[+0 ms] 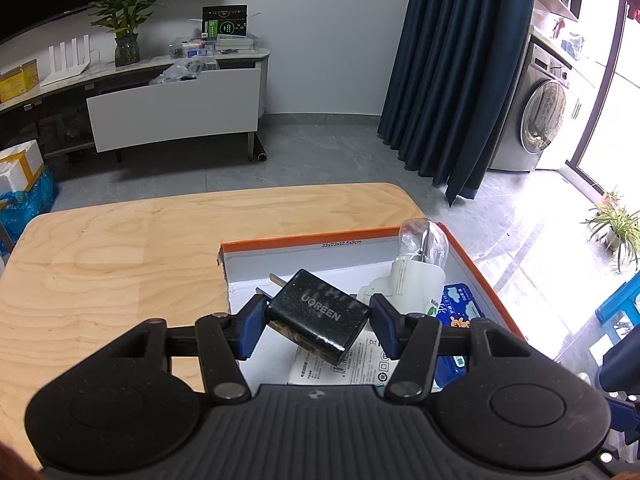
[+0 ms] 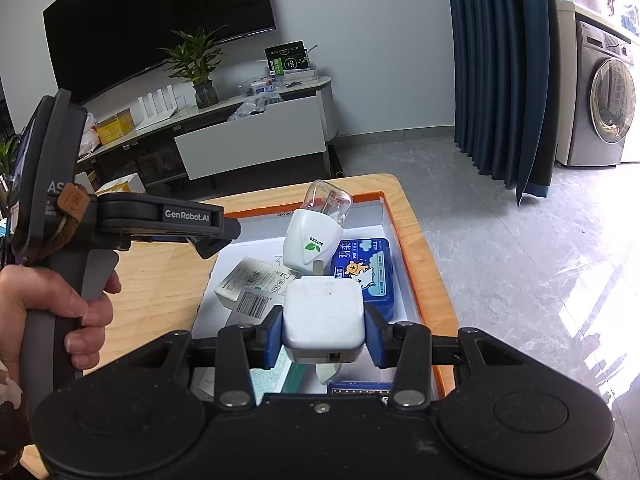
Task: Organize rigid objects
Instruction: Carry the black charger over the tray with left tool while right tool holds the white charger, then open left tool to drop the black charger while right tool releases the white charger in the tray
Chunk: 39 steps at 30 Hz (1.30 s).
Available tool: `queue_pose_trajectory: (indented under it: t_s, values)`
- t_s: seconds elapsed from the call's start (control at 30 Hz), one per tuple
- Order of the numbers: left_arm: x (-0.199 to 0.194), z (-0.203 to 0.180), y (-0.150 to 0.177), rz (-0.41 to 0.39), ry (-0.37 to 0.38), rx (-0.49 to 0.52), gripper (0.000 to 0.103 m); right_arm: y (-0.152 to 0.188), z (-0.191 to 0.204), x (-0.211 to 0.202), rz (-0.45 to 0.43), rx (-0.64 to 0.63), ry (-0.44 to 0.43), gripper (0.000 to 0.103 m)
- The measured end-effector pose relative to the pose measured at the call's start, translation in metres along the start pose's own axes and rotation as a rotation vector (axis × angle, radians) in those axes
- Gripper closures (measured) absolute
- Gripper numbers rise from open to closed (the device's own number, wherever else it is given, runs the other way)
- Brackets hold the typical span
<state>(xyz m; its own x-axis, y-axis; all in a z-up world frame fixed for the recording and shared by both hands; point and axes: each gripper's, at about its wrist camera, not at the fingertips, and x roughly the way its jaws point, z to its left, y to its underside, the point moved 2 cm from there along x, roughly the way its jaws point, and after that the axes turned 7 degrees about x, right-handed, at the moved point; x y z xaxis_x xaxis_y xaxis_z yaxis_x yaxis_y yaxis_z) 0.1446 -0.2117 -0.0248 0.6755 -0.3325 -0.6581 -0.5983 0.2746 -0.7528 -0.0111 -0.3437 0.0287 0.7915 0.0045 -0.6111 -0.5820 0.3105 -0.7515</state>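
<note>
My left gripper is shut on a black UGREEN wall charger, held tilted over the near left part of an orange-rimmed white box. My right gripper is shut on a white cube charger above the same box. Inside the box lean a white plug-in night light with a clear bulb, a blue tin and a white carton with a barcode. A hand grips the left gripper's handle in the right wrist view.
The box sits at the right end of a light wooden table. Beyond the table are a grey tiled floor, a TV cabinet, a dark blue curtain and a washing machine. A blue stool stands to the right.
</note>
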Motion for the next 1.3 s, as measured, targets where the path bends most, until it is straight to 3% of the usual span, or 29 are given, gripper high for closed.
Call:
queue_pose_trajectory:
  t_s: [0.97,1.07,1.1,1.3]
  values:
    - [0.027,-0.001,-0.004,0.029,0.024,0.008,0.046,-0.004,-0.005,0.016,-0.004,0.012,0.001,0.052]
    - [0.034,0.001,-0.006,0.034,0.034,-0.002,0.046,-0.007,-0.006,0.021,-0.025,0.020,0.000,0.047]
    - [0.036,0.002,-0.006,0.035,0.037,-0.006,0.046,-0.008,-0.006,0.023,-0.022,0.019,0.001,0.035]
    - [0.047,0.003,-0.009,0.034,0.055,-0.016,0.046,-0.007,-0.007,0.017,-0.033,0.018,-0.007,0.033]
